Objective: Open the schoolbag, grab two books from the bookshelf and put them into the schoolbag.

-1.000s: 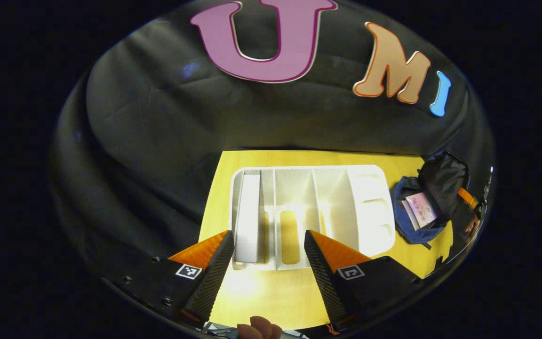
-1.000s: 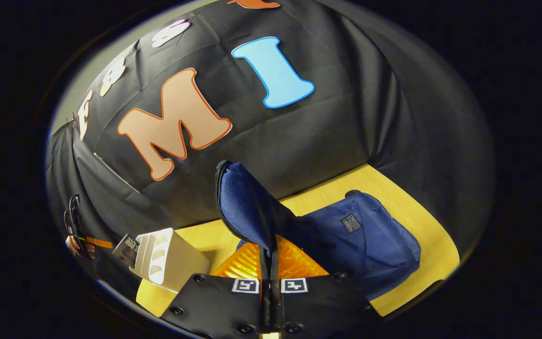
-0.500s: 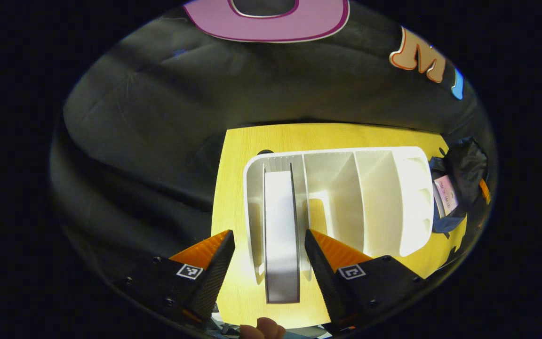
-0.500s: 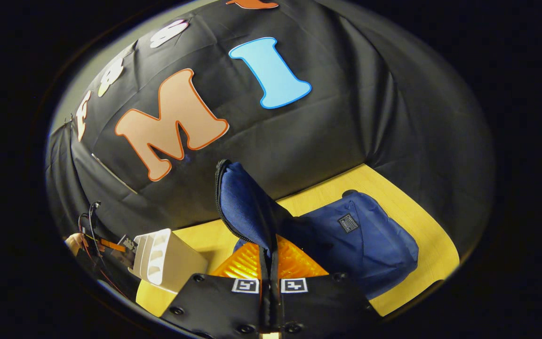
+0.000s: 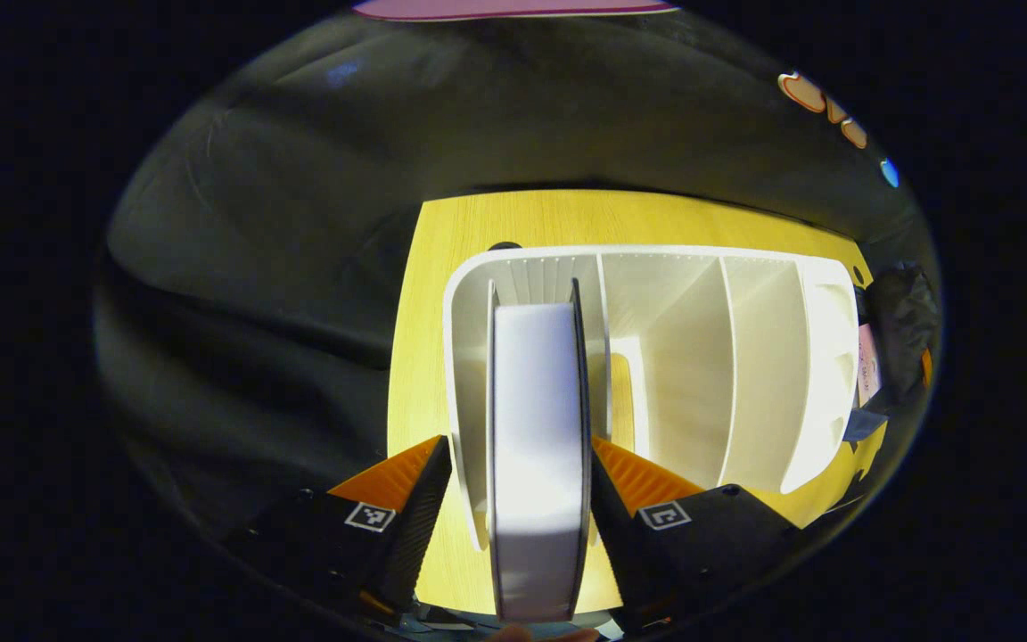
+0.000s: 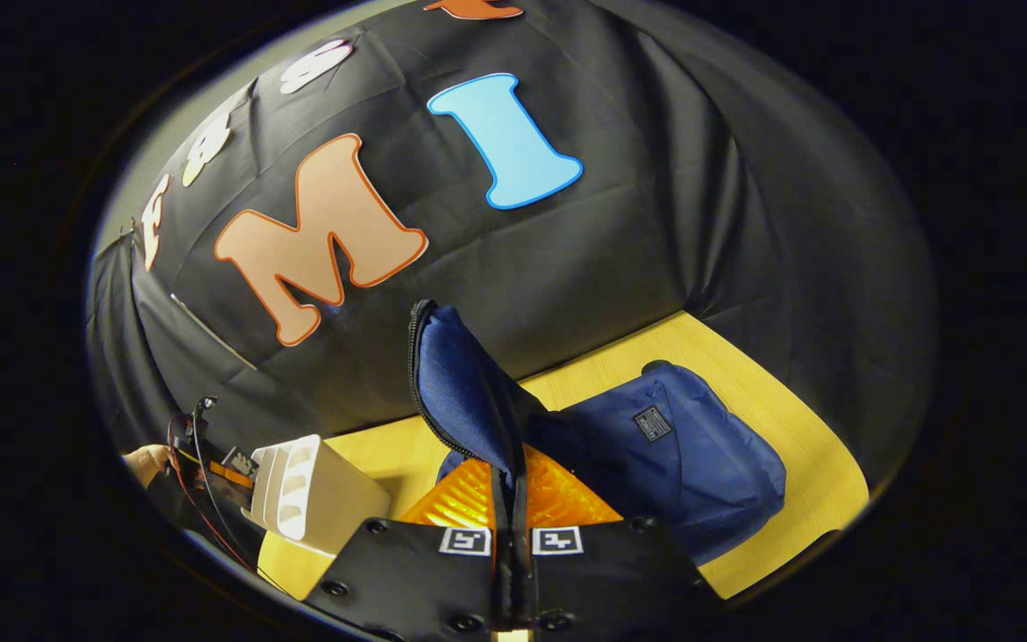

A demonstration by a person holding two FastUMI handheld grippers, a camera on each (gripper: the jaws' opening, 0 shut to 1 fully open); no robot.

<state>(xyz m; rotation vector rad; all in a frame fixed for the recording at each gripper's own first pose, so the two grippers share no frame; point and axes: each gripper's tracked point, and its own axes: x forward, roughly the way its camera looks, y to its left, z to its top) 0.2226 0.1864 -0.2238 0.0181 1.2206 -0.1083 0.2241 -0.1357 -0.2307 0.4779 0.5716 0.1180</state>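
A smooth, matt white plastic finish is seen on the bookshelf (image 5: 745,374). Woven blue cloth is shown by the schoolbag (image 6: 701,473). Pale wood grain is seen across the tabletop (image 5: 513,218).

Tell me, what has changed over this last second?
The left gripper has moved in toward the bookshelf until the book standing in its end slot lies between the open fingers; it is not gripped yet. The right gripper stayed shut on the flap of the schoolbag, holding it up. Bag and shelf have not moved on the table.
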